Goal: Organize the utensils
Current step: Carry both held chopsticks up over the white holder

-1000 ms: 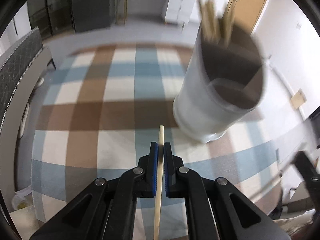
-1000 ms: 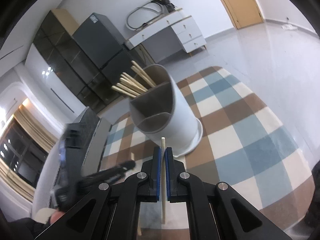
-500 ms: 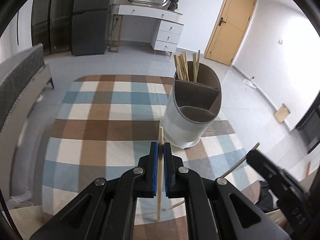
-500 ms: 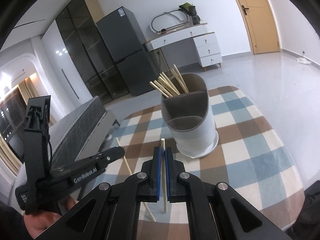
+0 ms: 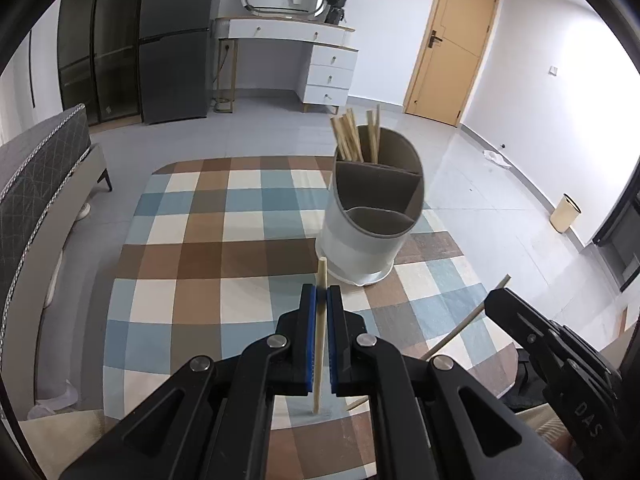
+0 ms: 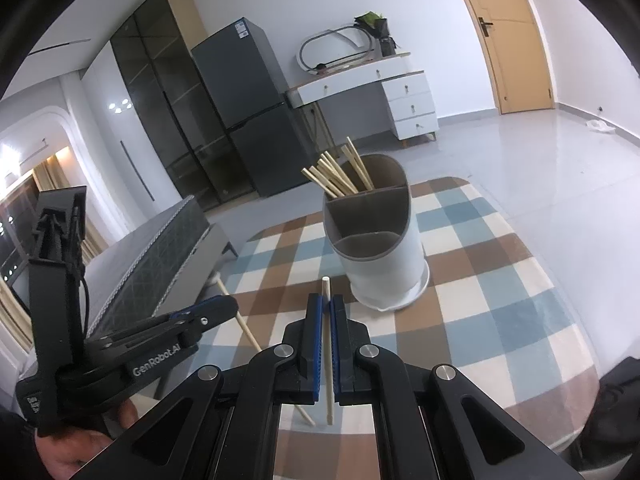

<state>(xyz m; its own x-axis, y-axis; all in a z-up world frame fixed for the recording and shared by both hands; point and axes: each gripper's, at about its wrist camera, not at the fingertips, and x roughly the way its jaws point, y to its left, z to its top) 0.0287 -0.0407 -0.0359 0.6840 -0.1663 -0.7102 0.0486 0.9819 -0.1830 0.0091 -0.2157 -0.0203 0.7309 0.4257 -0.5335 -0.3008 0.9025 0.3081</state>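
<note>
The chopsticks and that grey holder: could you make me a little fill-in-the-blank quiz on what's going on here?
1. Each gripper, left and right, is shut on one ____.
2. The holder stands on a ____ tablecloth.
3. The chopsticks in the holder sit in its ____ compartment.

Missing words: chopstick; checked; farthest

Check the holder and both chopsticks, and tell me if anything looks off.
Nothing stands out. The holder stands upright on the checked cloth, with chopsticks bundled in its far compartment. The left gripper and the right gripper each clamp one chopstick squarely between the fingers.
</note>
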